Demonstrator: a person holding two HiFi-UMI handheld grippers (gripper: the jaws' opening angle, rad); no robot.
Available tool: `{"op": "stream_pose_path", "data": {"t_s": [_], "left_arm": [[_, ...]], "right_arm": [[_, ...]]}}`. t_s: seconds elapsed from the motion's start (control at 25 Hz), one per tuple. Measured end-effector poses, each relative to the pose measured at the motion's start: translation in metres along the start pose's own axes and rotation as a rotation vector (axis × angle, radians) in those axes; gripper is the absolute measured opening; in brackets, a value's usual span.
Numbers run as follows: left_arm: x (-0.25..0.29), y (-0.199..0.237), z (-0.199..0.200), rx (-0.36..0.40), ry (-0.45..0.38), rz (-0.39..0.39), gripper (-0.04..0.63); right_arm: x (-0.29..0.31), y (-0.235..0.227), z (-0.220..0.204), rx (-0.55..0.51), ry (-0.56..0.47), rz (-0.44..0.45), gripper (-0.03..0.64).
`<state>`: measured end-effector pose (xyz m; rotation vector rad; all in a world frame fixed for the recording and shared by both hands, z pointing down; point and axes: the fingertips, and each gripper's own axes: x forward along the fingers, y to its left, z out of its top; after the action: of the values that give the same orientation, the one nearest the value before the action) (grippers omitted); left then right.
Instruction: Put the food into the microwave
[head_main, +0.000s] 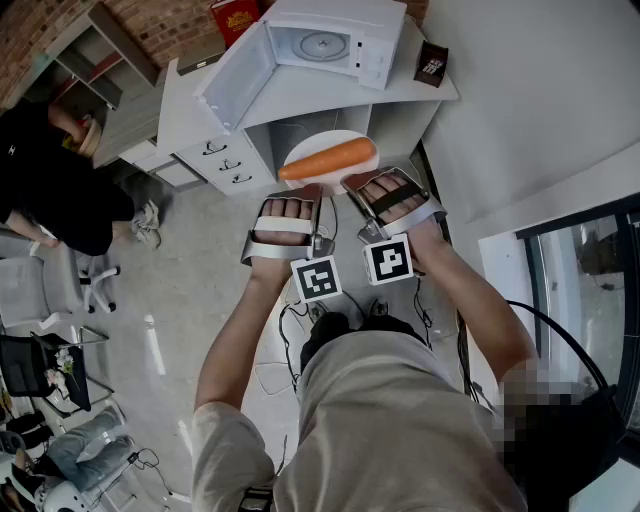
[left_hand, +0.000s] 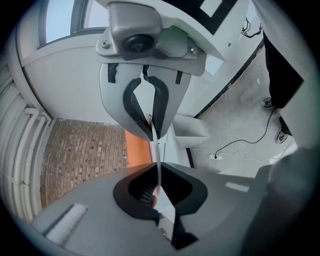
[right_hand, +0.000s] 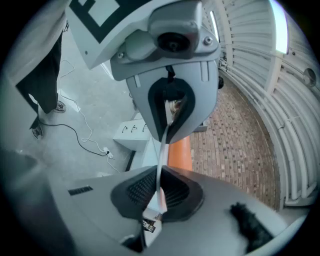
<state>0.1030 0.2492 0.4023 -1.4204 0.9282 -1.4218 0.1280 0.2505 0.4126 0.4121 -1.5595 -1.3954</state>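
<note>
— What do the grippers have?

— The left gripper and the right gripper are each pinched nearly closed on the thin rim of a white plate, one on either side.

— And the food?

— A carrot lies on the plate just past both jaws. Farther ahead is the microwave, its door open. The print on the red box and the dark box beside it is too small to read.

right tool pinches white plate edge, carrot beyond.
</note>
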Motion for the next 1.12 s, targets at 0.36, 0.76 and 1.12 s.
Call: {"op": "stream_pose_path", "data": {"t_s": [0.36, 0.76, 1.12], "left_arm": [[-0.001, -0.001, -0.004, 0.002, -0.013, 0.007, 0.026], [0.002, -0.011, -0.017, 0.002, -0.032, -0.008, 0.026], [0.008, -0.008, -0.051, 0.017, -0.05, 0.01, 0.026]], "right_arm": [[0.001, 0.0, 0.005, 0.0, 0.007, 0.003, 0.023], [0.01, 0.0, 0.016, 0.002, 0.032, 0.013, 0.023], [0.033, -0.016, 0.038, 0.032, 0.063, -0.004, 0.023]]}}
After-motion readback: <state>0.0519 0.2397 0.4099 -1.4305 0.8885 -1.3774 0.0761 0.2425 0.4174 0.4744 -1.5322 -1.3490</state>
